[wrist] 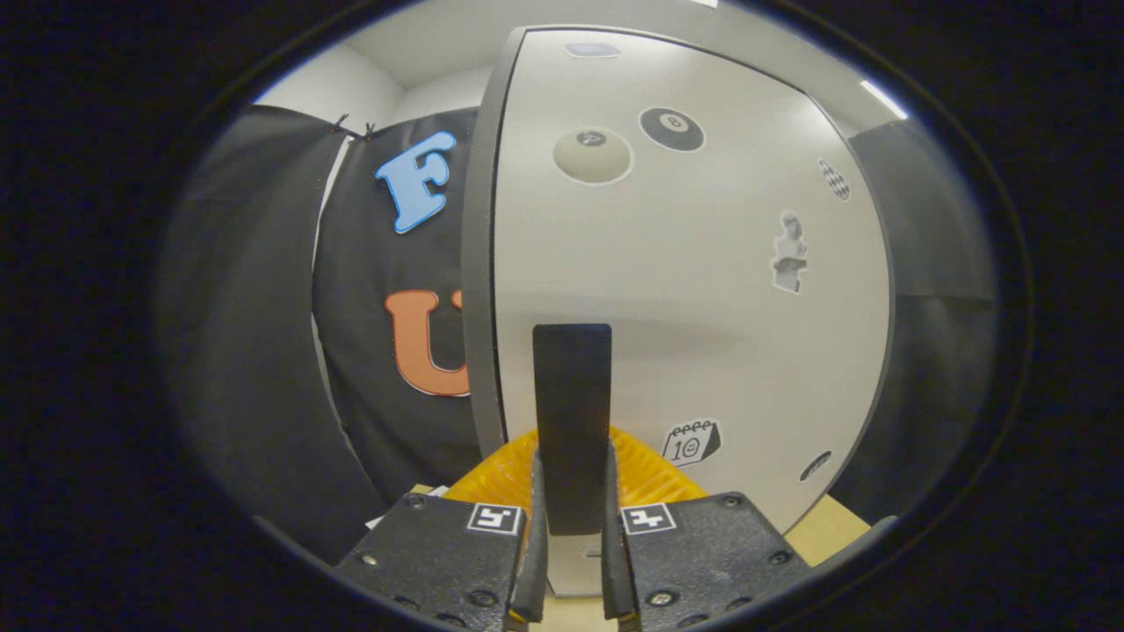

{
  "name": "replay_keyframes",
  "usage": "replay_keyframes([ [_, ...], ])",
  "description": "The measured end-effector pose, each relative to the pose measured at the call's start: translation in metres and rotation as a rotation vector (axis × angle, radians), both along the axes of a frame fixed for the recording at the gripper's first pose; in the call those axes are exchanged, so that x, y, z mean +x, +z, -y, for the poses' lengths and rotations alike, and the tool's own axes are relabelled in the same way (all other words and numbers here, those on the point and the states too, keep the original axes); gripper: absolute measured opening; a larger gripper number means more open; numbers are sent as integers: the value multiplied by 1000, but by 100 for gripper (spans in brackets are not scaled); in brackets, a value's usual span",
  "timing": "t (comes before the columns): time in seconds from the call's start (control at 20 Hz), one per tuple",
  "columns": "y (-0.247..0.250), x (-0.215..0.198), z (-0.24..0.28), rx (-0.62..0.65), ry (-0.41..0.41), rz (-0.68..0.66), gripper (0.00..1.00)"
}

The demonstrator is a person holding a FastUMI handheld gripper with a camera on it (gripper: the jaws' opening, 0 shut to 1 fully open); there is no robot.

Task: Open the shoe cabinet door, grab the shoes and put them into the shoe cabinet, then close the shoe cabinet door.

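Observation:
The white shoe cabinet door (685,281) stands right in front of me, covered with several stickers, with a grey edge along its left side. A dark flat handle (572,412) sticks out from the door's lower middle. My gripper (572,491) is shut on this handle, both fingers pressing its sides near its lower end. The cabinet's inside and the shoes are hidden.
Black booth cloth (263,333) hangs to the left and behind the cabinet. A pale wooden surface (825,531) lies under the cabinet's lower right corner. Something white (575,553) lies below the handle between the fingers.

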State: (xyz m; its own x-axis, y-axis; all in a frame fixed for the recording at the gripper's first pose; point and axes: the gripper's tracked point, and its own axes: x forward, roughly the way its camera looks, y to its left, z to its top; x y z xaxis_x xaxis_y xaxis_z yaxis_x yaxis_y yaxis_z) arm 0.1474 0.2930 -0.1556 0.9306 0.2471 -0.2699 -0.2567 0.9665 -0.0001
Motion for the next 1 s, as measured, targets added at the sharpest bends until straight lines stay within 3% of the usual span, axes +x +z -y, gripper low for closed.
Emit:
replay_keyframes([
  [0.4,3,-13,5,6,80,24,27],
  [1.0,20,-70,31,60,298,24,24],
])
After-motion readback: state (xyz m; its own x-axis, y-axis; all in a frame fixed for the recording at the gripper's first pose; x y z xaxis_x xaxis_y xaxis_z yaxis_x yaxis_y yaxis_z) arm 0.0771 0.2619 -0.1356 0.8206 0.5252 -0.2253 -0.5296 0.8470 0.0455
